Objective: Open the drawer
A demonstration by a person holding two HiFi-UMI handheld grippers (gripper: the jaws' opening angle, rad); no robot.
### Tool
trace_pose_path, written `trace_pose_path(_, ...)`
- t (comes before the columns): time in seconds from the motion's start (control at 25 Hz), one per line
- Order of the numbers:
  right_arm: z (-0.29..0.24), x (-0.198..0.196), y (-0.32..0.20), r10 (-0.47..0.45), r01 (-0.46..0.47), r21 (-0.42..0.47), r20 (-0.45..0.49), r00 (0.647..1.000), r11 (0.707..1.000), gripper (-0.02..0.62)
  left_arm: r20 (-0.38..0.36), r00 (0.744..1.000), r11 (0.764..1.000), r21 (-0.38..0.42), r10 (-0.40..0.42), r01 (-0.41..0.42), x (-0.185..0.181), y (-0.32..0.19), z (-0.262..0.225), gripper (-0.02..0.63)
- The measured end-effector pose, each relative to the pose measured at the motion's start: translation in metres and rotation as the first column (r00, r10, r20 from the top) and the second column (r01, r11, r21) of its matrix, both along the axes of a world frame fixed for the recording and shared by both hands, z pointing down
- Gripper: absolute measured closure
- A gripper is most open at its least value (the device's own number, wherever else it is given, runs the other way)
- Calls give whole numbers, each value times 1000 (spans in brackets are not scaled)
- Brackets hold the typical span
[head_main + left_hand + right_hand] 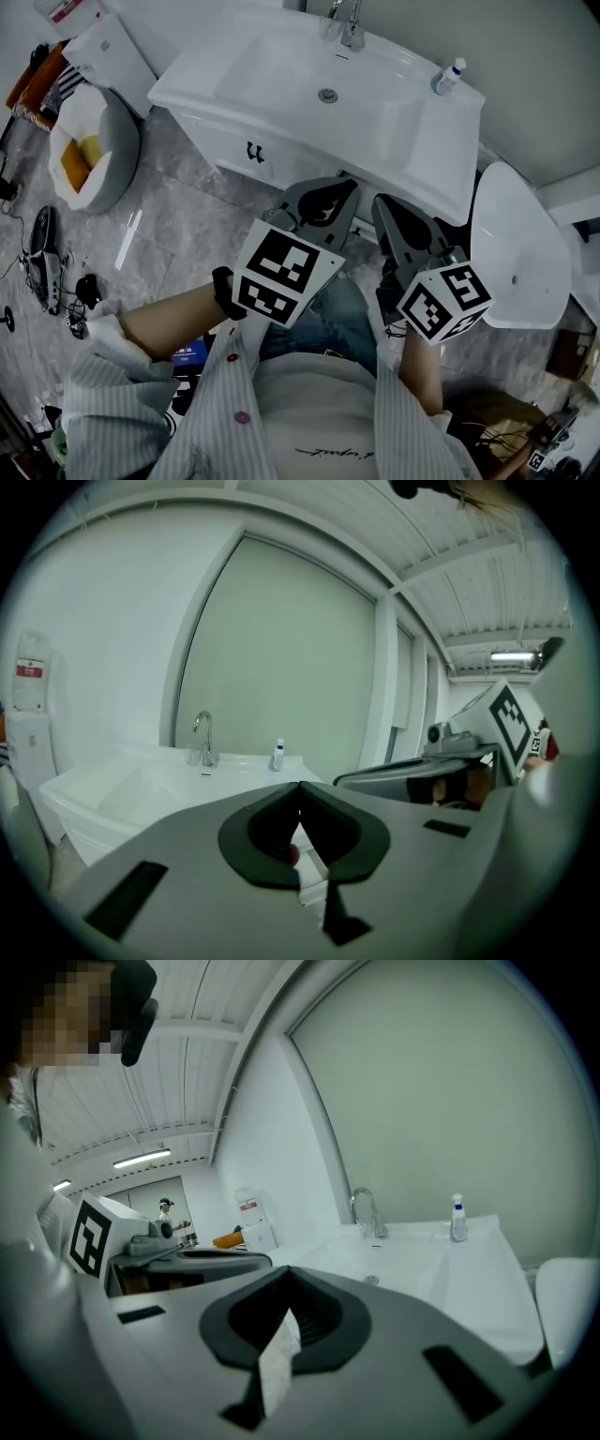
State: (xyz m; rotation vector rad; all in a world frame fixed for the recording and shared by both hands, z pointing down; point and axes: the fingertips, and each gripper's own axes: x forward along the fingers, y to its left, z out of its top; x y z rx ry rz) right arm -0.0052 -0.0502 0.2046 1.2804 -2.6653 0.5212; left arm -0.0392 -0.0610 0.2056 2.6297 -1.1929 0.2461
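Observation:
A white vanity [281, 141] stands ahead of me, with a basin [323, 80] on top and two small dark handles [255, 152] on its front. Its front is closed. My left gripper [345, 187] hangs just short of the vanity's lower front, jaws shut and empty. Beside it, my right gripper [382, 204] is also shut with nothing in it. In the left gripper view the left gripper's [300, 789] tips meet below the basin edge. The right gripper [286, 1274] likewise points up over the basin [441, 1260] in its own view.
A faucet [349, 23] and a small bottle [448, 77] sit on the vanity top. A white toilet [520, 248] stands at the right. Another toilet [94, 150] stands at the left. Cables and small devices [47, 258] lie on the marble floor at the left.

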Motion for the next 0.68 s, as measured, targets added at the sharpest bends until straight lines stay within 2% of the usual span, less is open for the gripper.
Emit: trace_pose_path(0.68,12,16,1,6,-6,-27,13,1000,1000,588,30,999,1000,-18,24,-24,20,-1,14,589)
